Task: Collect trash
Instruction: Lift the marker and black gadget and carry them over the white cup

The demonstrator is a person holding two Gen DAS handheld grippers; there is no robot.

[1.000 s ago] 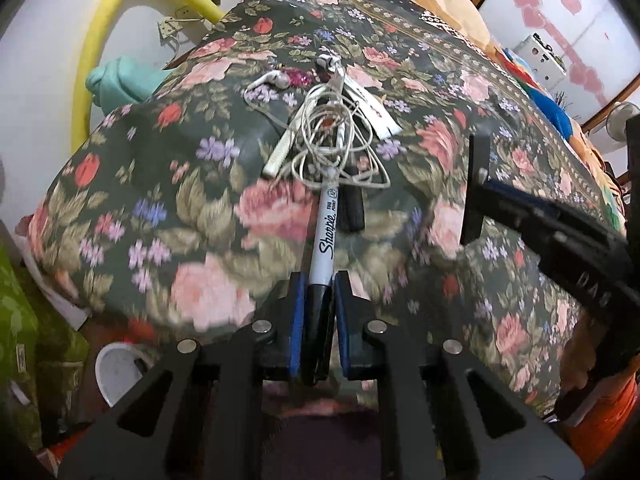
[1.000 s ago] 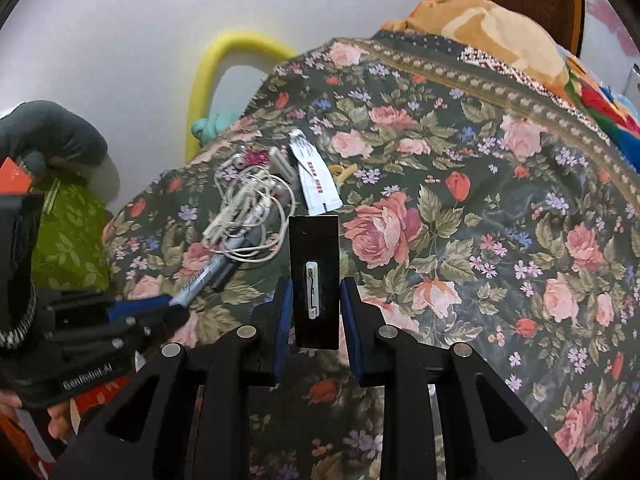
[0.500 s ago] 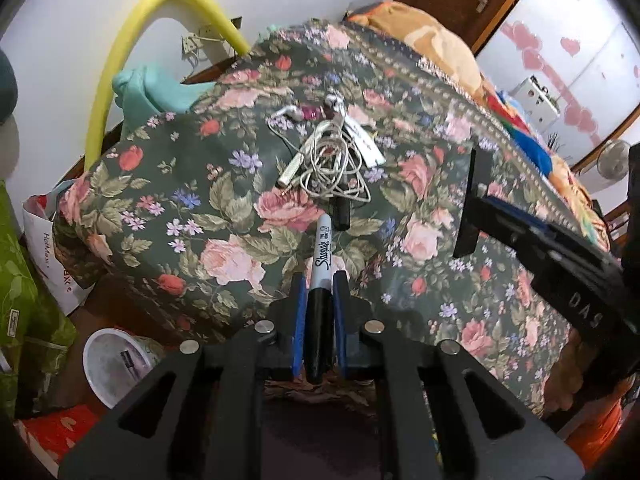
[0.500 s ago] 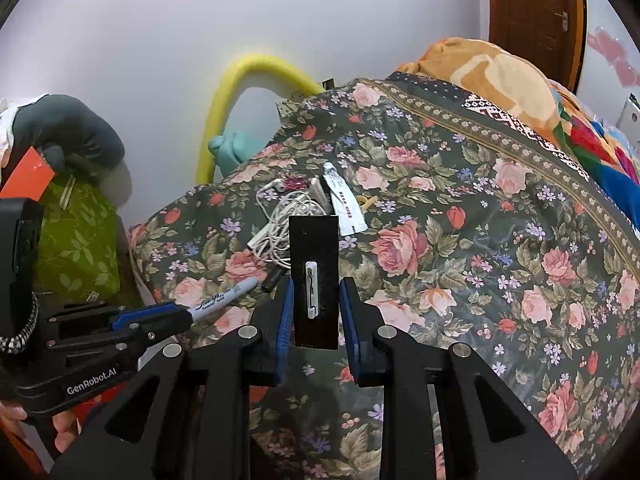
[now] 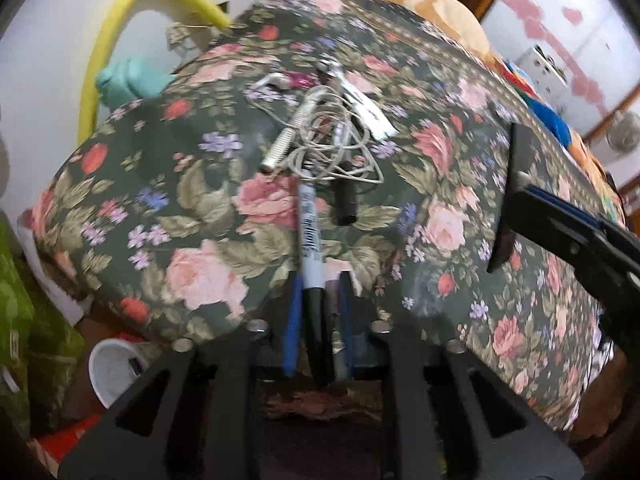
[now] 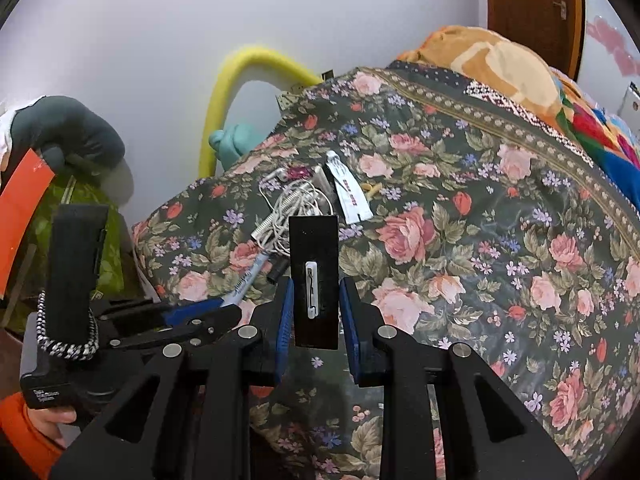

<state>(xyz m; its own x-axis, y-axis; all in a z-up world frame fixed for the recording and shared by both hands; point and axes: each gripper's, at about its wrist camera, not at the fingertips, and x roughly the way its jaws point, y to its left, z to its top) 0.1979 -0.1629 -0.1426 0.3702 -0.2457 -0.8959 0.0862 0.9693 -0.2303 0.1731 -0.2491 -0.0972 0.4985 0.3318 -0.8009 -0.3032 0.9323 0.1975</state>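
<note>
Now, near first: left gripper (image 5: 318, 312) at bottom centre of the left wrist view has just been opening; its blue pads (image 5: 291, 322) stand off the black cap of the marker (image 5: 309, 236), a gap showing on each side where a second ago they pinched it, so I read the claw as released, marker between the jaws but not pressed; frame is motion-blurred, so contact on the left pad can't be ruled out. Marker body lies on the floral bedspread (image 5: 440, 216), tip pointing up-frame toward the tangle; half a second back it was held up clear of the pile, now its tip is back against the white earphone cable (image 5: 332, 148).

Right gripper (image 6: 315, 312), bottom centre of the right wrist view, is unchanged: clenched on the black flat card (image 6: 314, 280), which stands upright between the pads as in both earlier frames.

Further up-frame, middle of both views: small black cap-like piece (image 5: 346, 204) just right of the marker, a metal spring (image 5: 286, 136), white sachet (image 6: 349, 196), all untouched on the bedspread. Lower left of the left view, below the bed edge: white cup (image 5: 108, 372); can't tell if it's the bin.

Judgement: marker looks put back down rather than binned, so collection is barely started; only the card is in hand.
</note>
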